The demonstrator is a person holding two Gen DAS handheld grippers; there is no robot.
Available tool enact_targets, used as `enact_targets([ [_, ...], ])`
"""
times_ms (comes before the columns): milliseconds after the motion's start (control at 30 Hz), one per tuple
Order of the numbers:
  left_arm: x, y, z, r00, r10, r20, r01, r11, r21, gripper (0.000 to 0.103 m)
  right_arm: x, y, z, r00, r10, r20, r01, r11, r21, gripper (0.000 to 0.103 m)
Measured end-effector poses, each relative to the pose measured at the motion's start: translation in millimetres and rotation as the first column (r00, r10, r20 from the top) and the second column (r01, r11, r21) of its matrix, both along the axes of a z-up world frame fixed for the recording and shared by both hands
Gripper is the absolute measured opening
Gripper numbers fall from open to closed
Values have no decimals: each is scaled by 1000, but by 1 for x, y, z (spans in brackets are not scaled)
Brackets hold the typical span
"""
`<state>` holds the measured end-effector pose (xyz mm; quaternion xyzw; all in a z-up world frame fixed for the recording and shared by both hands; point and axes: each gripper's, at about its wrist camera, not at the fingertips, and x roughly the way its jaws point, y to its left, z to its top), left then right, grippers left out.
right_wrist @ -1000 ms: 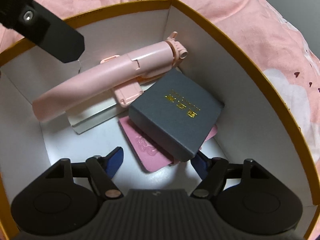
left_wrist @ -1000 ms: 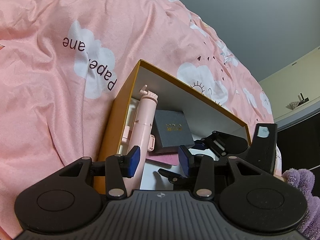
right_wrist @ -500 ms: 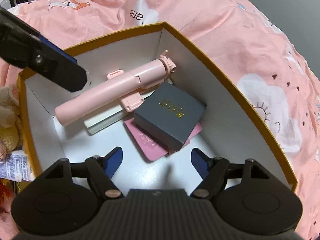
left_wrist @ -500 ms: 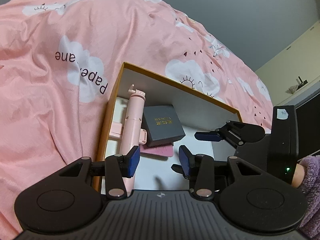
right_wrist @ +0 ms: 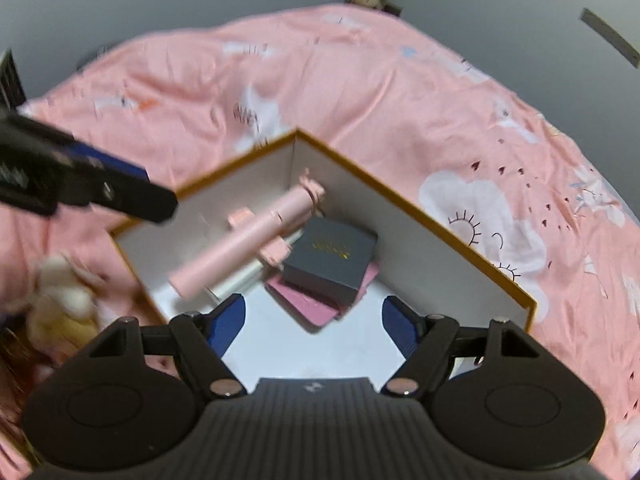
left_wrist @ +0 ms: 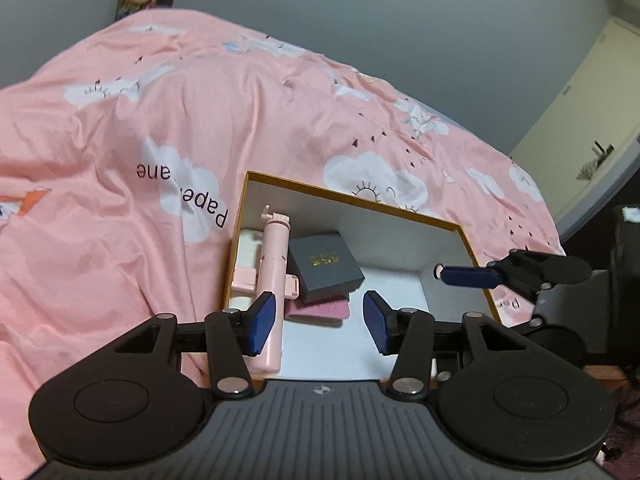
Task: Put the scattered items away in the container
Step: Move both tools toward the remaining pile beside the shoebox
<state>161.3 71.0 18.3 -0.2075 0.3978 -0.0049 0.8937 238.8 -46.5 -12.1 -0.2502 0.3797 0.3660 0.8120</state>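
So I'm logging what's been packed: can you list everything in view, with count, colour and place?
box: one, orange rim, white inside, on the bed
selfie stick: one, pink, inside box, along one wall
small case: one, dark grey with gold print, in box, atop the pink pouch
pouch: one, pink, flat, under the case
white item: one, under the stick, unclear what
bedcover: one, pink with white clouds
plush toy: one, cream, beside the box
left claw: black, blue pads, opening, nothing between
right claw: same colours, open, empty

Pink selfie stick (left_wrist: 273,276), grey case (left_wrist: 326,266) inside box (left_wrist: 404,210)
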Motion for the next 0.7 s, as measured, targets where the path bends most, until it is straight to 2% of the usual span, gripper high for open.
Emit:
enact_targets([
  [133, -20, -3, 5, 999, -46, 0, 46, 999, 25, 57, -29, -16, 17, 999, -44, 25, 41, 996, 82, 77],
  [233, -37, -6, 5, 998, -69, -3, 69, 997, 38, 57, -55, -25, 17, 996, -82, 42, 76, 990, 118, 77],
  [433, -70, -20, -7, 991, -122, -56, 126, 989, 80, 57, -101, -38, 1, 978, -204, 37, 196, 968, 157, 73],
  [600, -96, -21, -16, 988, -133, -82, 139, 988, 67, 57, -133, -50, -13, 957, -289, 4, 282, 937, 206, 62],
  [700, -108, -25, -22, 984, -153, -90, 159, 985, 60, 57, -147, -54, -22, 948, -315, -37, 316, 924, 215, 59],
])
